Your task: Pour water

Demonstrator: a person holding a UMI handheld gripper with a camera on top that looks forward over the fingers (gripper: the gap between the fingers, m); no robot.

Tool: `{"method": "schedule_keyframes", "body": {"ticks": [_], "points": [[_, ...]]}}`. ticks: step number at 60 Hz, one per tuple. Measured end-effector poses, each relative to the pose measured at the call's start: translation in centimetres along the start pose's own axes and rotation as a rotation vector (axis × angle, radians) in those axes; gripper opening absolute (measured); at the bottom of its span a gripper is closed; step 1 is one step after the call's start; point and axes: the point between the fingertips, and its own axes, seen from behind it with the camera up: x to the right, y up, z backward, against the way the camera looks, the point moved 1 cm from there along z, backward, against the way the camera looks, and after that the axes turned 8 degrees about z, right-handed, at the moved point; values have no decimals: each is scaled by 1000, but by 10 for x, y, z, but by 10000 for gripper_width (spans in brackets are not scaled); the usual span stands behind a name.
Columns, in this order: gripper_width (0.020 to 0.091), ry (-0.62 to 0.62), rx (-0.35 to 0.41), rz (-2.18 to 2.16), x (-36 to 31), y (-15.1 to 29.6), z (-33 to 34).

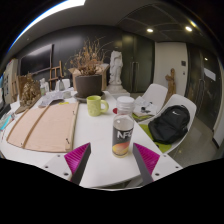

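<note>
Bottle (122, 134) upright on table (100, 135), just ahead between wide-open, empty tongs (110, 165).

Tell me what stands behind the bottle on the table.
Behind the bottle, which stands just ahead of the open gripper, are a green mug and, farther back, a pot of dried plants. The table directly behind the bottle is hidden.

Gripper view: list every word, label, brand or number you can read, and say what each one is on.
"N" (large white letter, the only legible mark): on the dark label of the jar that stands on the white table, just ahead of the open tongs.
Smaller print on that same label: too small to read.
Green mug, black bag, wooden boards: no text visible.
</note>
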Motion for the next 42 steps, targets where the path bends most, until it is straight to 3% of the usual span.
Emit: {"method": "schedule_keyframes", "body": {"ticks": [12, 19, 23, 29, 38, 42], "points": [[810, -10, 66, -35, 35, 9, -65], [650, 15, 99, -35, 29, 12, -84], [447, 5, 117, -6, 32, 16, -93], [406, -2, 117, 4, 31, 18, -97], [272, -9, 89, 16, 35, 19, -100], [253, -27, 77, 43, 36, 21, -102]]}}
